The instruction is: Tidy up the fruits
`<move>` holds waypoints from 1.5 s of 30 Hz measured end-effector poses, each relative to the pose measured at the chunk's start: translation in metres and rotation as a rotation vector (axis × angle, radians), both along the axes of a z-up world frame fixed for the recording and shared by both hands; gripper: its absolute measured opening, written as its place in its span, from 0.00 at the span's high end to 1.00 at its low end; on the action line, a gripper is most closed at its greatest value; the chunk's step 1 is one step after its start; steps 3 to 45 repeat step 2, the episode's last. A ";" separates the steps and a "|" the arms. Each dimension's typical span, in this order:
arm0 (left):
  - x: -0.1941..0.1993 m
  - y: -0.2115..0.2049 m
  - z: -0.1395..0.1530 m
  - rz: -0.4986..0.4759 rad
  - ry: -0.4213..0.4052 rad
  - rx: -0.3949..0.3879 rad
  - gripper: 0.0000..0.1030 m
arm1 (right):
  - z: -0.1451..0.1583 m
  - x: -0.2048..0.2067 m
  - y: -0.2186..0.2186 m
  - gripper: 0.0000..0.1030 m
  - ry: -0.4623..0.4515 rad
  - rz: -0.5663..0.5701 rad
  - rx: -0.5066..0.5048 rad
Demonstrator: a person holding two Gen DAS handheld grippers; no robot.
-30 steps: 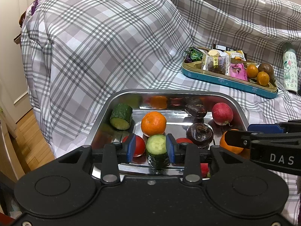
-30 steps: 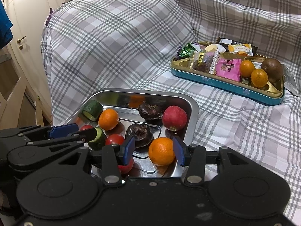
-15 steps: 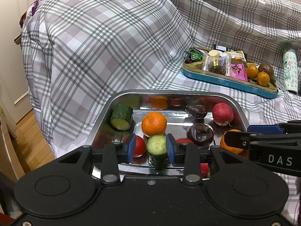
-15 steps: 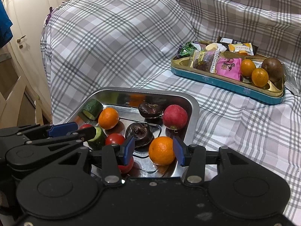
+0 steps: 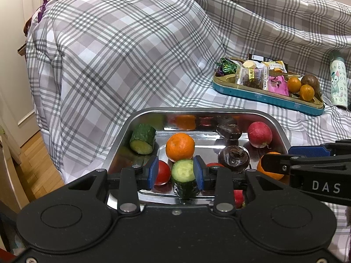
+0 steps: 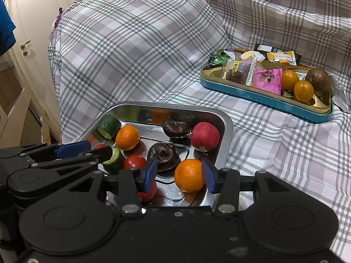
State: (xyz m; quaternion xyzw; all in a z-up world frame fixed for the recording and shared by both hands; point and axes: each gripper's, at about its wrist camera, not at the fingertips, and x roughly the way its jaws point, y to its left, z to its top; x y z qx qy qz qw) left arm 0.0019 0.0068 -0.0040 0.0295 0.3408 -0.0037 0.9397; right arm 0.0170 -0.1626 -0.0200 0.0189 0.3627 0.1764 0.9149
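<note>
So the left gripper (image 5: 175, 173) has its blue pads spread around a cucumber chunk (image 5: 183, 178): the right pad sits against it, the left pad has a gap, so it's not clamped. Right gripper (image 6: 179, 176) is the same story, standing wide around a mandarin (image 6: 189, 175), with the right pad touching or nearly touching the peel and clear space on the other side. Both pieces sit in the steel tray (image 6: 227, 127) at its near edge.

Just left of the left tongs' pads is a cherry tomato (image 5: 162, 173), and straight ahead of them a second mandarin (image 5: 180, 146). Further ahead-left lies another cucumber piece (image 5: 142, 139). Ahead of the right tongs there's a dark wrinkly fruit (image 6: 162, 156), another one behind it (image 6: 176, 128), and a red round fruit (image 6: 205, 136) beside that.

Well beyond, ahead-right on the plaid cloth (image 6: 142, 43), a teal tin (image 6: 263, 100) holds snack packets, two small oranges (image 6: 296, 85) and a brown fruit (image 6: 318, 81).
</note>
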 end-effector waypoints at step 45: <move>-0.001 -0.001 0.000 0.001 -0.004 0.002 0.58 | 0.000 0.000 0.000 0.52 0.000 -0.001 0.000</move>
